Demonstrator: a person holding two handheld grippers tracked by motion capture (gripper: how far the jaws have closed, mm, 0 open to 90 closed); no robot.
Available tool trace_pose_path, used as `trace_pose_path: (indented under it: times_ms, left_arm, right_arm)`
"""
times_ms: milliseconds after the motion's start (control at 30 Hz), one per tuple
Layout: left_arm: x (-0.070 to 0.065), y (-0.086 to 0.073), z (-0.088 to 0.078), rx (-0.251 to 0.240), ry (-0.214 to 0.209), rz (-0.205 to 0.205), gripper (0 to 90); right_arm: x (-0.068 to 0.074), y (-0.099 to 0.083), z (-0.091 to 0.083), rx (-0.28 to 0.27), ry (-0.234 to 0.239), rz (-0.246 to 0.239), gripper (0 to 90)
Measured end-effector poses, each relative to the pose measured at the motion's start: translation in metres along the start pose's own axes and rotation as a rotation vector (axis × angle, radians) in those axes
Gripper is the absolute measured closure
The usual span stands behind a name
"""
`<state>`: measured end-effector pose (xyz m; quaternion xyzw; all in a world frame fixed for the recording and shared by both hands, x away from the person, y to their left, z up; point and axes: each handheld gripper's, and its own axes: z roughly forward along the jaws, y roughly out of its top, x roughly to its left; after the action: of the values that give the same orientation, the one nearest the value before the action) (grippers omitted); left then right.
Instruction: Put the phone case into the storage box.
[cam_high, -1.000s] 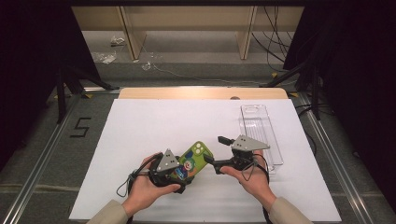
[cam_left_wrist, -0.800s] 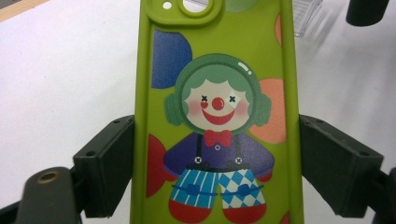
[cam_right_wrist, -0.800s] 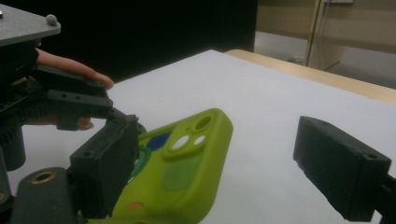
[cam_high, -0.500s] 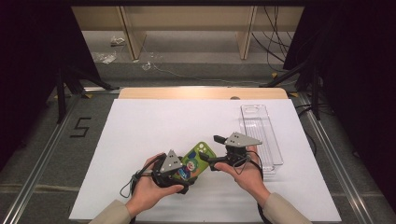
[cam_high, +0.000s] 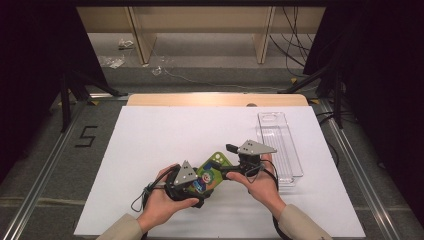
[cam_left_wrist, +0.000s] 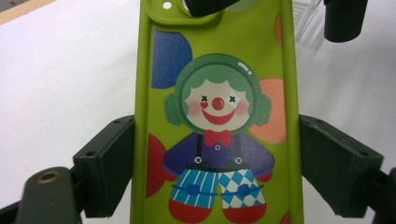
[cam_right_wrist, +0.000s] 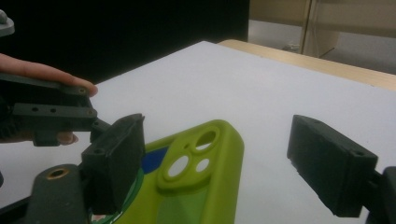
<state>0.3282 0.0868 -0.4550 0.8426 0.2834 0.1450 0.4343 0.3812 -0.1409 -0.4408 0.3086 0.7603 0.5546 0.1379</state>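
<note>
A lime-green phone case (cam_high: 214, 169) printed with a clown is gripped by its long sides near the bottom end. My left gripper (cam_high: 202, 181) is shut on it. In the left gripper view the case (cam_left_wrist: 217, 116) runs up between both pads (cam_left_wrist: 109, 170), clown side facing the camera. My right gripper (cam_high: 231, 162) stands open at the case's camera-hole end, one jaw on each side and neither touching. In the right gripper view that end of the case (cam_right_wrist: 205, 158) lies between the spread jaws of the right gripper (cam_right_wrist: 217, 140). The left gripper (cam_right_wrist: 51, 114) and a fingertip show at the left.
A clear plastic tray (cam_high: 280, 145) lies on the white sheet (cam_high: 150, 150) just right of my right hand; its corner (cam_left_wrist: 306, 18) shows beyond the case. Wooden table edge (cam_high: 215, 99) at the back, metal rails along both sides.
The right gripper has drifted a little left, closer around the case's camera end. The left gripper still holds the case, shifted slightly right.
</note>
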Motion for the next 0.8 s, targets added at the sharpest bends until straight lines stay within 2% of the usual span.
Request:
trace_pose_path:
  times_ms: [133, 367, 800]
  left_arm:
    - [0.0, 0.0001, 0.0001, -0.004, 0.002, -0.002, 16.2]
    - [-0.0003, -0.0001, 0.0002, -0.006, 0.004, -0.003, 16.2]
    - [-0.0006, -0.0003, 0.0006, -0.011, 0.006, -0.002, 16.2]
  right_arm:
    - [0.0, 0.0, 0.0011, 0.006, 0.004, 0.002, 23.1]
    - [0.0016, -0.0001, 0.0053, 0.019, 0.018, 0.012, 32.1]
    - [0.0006, -0.0002, 0.0096, 0.033, 0.018, 0.057, 43.7]
